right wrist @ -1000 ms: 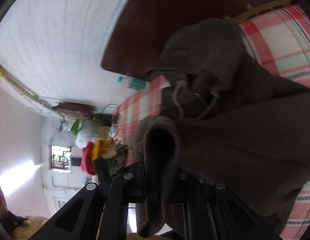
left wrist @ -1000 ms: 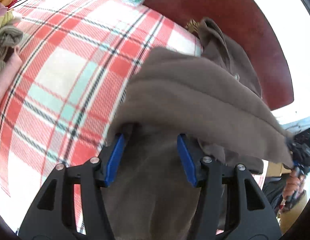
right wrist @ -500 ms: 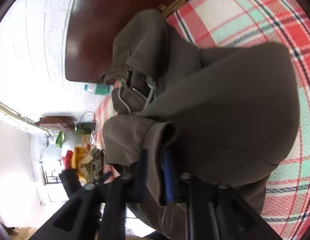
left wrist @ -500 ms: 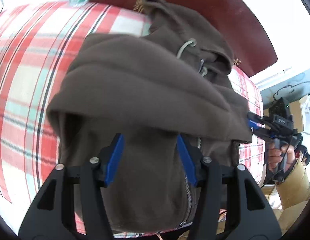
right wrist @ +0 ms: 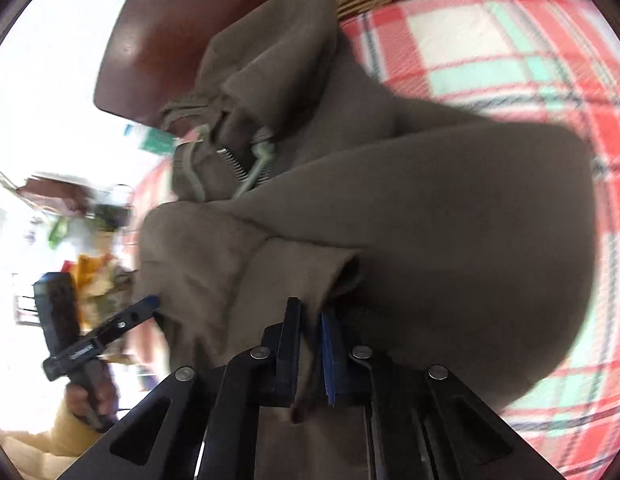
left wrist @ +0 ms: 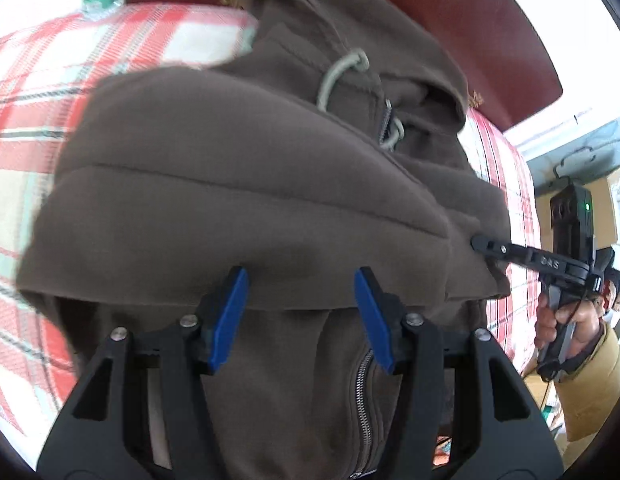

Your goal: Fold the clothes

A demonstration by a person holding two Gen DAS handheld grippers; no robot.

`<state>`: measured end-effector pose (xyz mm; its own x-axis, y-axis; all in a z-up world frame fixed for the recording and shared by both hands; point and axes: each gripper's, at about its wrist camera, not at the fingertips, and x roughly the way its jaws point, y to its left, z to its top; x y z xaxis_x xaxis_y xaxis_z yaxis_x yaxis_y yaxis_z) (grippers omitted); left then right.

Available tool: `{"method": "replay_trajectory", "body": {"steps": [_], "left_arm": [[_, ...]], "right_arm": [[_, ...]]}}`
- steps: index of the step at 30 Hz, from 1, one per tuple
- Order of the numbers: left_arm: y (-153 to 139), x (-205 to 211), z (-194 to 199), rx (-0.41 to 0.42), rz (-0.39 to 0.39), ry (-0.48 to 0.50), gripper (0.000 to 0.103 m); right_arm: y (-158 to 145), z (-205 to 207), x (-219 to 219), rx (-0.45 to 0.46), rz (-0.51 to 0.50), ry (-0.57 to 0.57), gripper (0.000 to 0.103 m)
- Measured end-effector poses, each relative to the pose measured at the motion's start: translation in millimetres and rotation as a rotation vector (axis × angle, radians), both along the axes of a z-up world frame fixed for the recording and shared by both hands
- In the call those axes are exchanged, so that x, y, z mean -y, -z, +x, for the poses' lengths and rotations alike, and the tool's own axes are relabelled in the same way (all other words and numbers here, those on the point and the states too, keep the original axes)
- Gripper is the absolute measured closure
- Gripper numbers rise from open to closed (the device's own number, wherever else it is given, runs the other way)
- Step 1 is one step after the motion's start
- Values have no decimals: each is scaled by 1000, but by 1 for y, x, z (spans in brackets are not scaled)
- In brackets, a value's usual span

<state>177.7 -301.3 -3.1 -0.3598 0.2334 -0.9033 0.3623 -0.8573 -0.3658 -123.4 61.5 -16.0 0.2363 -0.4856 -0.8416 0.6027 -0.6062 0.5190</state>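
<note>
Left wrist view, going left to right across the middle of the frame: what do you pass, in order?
Plaid bedcover → brown hoodie → right gripper, its fingers at the hoodie's right edge → the hand holding that gripper.

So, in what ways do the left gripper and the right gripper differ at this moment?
The left gripper is wide open, its blue pads apart and gripping nothing; the right gripper is shut on an edge of the brown hoodie. The left one hovers by the folded sleeve above the zipper; the right one pinches at the hoodie's side. Both are black with blue pads and hand-held.
</note>
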Motion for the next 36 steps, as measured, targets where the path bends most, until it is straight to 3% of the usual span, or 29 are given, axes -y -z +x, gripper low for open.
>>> {"method": "replay_trajectory", "body": {"steps": [4,5,8,9,13,14,15,16,18,21,23,25,27,28,30,33,36], "left_arm": [[11,-1,-1,31,23,22,45],[14,-1,-1,39,28,27,45],[20,-2,1,59,45,42,45],[16,0,7,56,50,41,45],[1,12,17,29,39,41,45],[-3,15,18,21,35,41,45],[-7,18,19,14,31,42,45],[-10,21,20,6,27,42,45],[-18,27,23,-9,19,43,45],[-29,36,26,-32,7,45,45],[-37,43,29,-47,-1,46,45],[-44,49,31,-62,-9,47,45],[-52,55,34,-77,-18,48,45],[-56,59,30,-88,-26,49,45],[-63,70,-2,-130,-67,57,45],[-70,96,-54,-170,-132,42,45],[-70,119,-106,-176,-220,20,45]], "right_arm": [[2,-6,-11,-16,36,32,92],[-3,-4,-14,-10,12,35,84],[-16,5,-25,38,-54,28,40],[-18,12,-28,78,-70,12,36],[-7,28,-26,48,-8,-37,36],[-4,29,-24,26,18,-41,49],[-2,29,-20,9,28,-49,79],[1,30,-16,-6,35,-58,92],[-1,30,-11,-107,72,-66,95],[-11,25,-9,-130,110,-53,89],[-18,21,-7,-140,134,-43,76],[-49,24,0,-215,85,-83,67],[-81,28,15,-297,29,-106,49],[-94,29,24,-331,2,-116,46],[-117,31,46,-402,-41,-139,35],[-127,32,88,-475,-30,-192,34],[-117,31,138,-567,26,-279,34]]}}
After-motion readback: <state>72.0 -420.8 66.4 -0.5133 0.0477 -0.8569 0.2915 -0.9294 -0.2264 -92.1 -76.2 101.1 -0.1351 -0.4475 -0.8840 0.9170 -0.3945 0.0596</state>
